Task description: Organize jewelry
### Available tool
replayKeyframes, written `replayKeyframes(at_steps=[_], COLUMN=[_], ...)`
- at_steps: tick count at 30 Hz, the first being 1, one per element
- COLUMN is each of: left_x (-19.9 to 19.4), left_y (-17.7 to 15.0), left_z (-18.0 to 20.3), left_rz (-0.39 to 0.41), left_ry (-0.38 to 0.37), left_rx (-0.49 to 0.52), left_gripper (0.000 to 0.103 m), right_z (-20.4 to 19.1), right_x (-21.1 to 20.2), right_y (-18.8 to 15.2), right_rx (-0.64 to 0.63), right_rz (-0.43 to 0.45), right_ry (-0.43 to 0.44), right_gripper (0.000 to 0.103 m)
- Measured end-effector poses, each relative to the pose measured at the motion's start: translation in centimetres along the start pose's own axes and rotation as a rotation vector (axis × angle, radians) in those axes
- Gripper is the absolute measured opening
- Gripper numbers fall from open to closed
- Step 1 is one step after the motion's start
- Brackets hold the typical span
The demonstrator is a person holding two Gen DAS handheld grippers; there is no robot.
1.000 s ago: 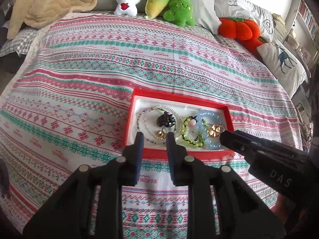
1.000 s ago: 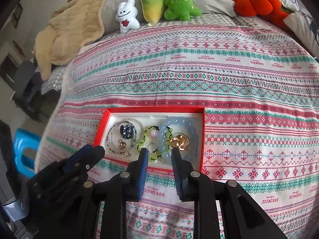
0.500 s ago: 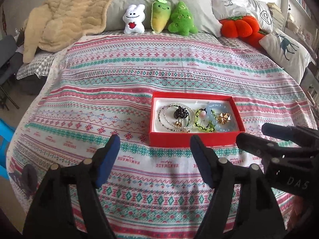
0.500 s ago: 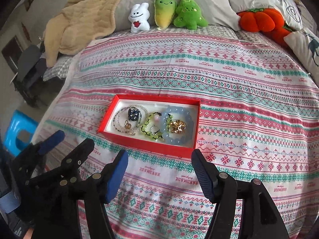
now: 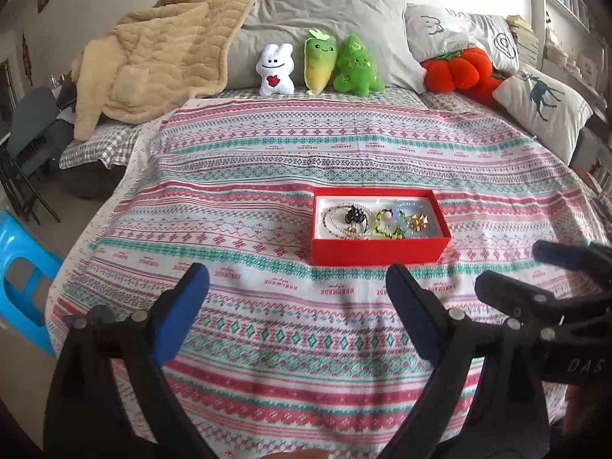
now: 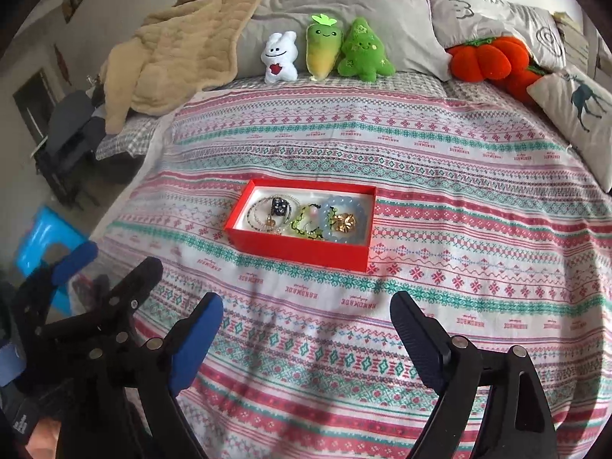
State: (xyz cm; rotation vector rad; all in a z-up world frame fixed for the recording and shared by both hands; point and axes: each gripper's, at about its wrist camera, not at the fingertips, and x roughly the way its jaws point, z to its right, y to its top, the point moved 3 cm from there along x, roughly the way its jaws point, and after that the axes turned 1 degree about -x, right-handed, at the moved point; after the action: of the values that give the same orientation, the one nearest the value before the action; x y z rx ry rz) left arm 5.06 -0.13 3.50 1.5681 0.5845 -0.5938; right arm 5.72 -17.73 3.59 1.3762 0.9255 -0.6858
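A red jewelry box with a white lining sits on the patterned bedspread; it also shows in the right wrist view. Inside lie beaded bracelets, a dark charm, a green bracelet, a pale blue bracelet and a gold flower piece. My left gripper is open and empty, well short of the box. My right gripper is open and empty, also short of the box. Each gripper shows at the edge of the other's view.
Plush toys line the pillows at the bed's head. An orange pumpkin cushion and a deer pillow lie at the right. A beige blanket lies at the left. A blue stool stands beside the bed.
Both grippers opened wide and pulled back from the box toward the bed's near edge. The jewelry stays in the box.
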Motion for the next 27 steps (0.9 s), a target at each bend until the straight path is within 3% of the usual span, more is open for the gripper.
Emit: replayKeyframes(at_steps=[3,7,12,17,27], left_x=[-1.0,-2.1,-3.0,-3.1,-2.0], left_y=[-0.8,-1.7,-2.4,-2.2,-1.6], left_z=[0.3,-0.2,-1.1,-0.7,-1.0], left_rz=[-0.022,-0.044,-0.068,-0.040,-0.075], left_ry=[0.071,0.114,0.054,0.055,0.000], left_rx=[0.081,0.108,0.045,0.045,-0.083], left_gripper=[0.096,0.097,0.098,0.099,0.099], right_z=[-1.2,-2.1,-2.5,-2.6,-1.6], right_x=[-1.4,-2.4,-3.8,-4.8,-4.4], right_y=[-1.0,-1.6,-2.4,-2.4,-1.8], right_rx=[-0.073,-0.091,-0.060,-0.060,0.010], right_rz=[0.038,0.070,0.087,0.130,0.097], right_ry=[-0.051,-0.085,-0.081,-0.139,-0.120], right_gripper=[0.103,0.103,0.103,0.103,0.103])
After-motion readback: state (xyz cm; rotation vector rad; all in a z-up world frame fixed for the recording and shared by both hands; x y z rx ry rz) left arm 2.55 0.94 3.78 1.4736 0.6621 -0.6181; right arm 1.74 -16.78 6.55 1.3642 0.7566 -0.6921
